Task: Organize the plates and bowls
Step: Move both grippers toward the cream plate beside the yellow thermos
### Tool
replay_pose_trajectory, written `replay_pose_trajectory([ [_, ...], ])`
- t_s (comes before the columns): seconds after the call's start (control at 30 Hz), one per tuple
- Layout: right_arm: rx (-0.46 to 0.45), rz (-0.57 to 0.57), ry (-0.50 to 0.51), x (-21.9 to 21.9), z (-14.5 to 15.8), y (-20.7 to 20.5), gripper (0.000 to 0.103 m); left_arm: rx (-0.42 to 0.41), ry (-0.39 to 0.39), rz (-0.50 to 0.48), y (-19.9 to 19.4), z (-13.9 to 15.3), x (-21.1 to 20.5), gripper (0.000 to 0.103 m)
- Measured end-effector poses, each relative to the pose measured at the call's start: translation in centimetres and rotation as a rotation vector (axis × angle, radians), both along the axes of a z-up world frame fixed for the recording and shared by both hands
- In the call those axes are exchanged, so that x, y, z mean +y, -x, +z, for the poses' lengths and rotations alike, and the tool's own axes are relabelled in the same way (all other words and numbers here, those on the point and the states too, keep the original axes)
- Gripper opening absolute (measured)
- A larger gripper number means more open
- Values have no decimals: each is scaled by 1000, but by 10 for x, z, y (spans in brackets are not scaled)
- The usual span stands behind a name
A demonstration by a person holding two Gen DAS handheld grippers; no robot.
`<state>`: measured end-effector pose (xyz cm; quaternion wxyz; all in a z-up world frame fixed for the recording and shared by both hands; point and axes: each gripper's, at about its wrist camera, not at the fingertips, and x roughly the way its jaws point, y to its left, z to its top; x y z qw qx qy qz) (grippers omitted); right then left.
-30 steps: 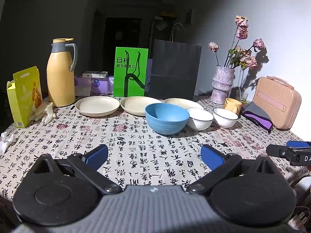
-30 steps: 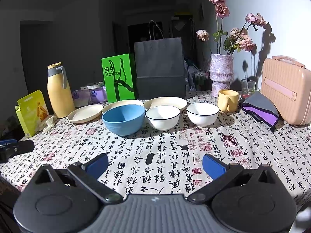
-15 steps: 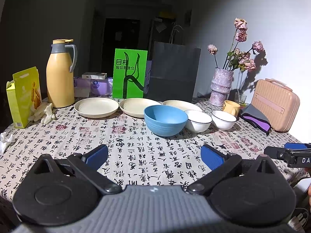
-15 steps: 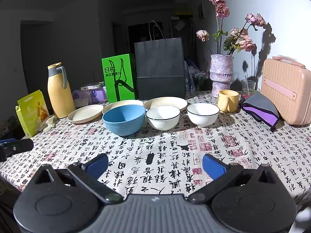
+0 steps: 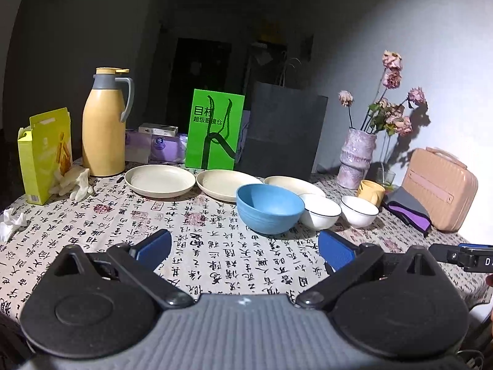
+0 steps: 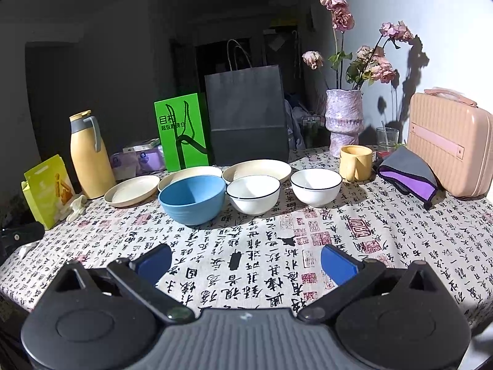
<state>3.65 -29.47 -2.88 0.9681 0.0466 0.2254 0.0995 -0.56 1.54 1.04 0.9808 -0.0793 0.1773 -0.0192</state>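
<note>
Currently three cream plates (image 6: 132, 195) (image 6: 188, 175) (image 6: 257, 168) line the table's (image 6: 385, 246) far edge; before them stand one blue bowl (image 6: 191, 199) and two white, dark-rimmed bowls (image 6: 253, 193) (image 6: 315, 187). Flask (image 6: 87, 157), bags (image 6: 248, 114), vase (image 6: 344, 120) and mug (image 6: 356, 162) crowd behind. Left gripper (image 5: 244, 251) and right gripper (image 6: 246, 262) hover near the front edge, jaws spread, empty.
</note>
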Motion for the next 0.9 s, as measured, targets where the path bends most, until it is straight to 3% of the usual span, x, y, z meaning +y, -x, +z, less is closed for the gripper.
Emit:
replay_pose_trajectory([
  [0.6,-2,80,39,27,12,-72,103,-20,-7,87,-47,12,27,103],
  [0.9,2,160,25,51,23,-128,103,31,43,130,-93,21,60,103],
])
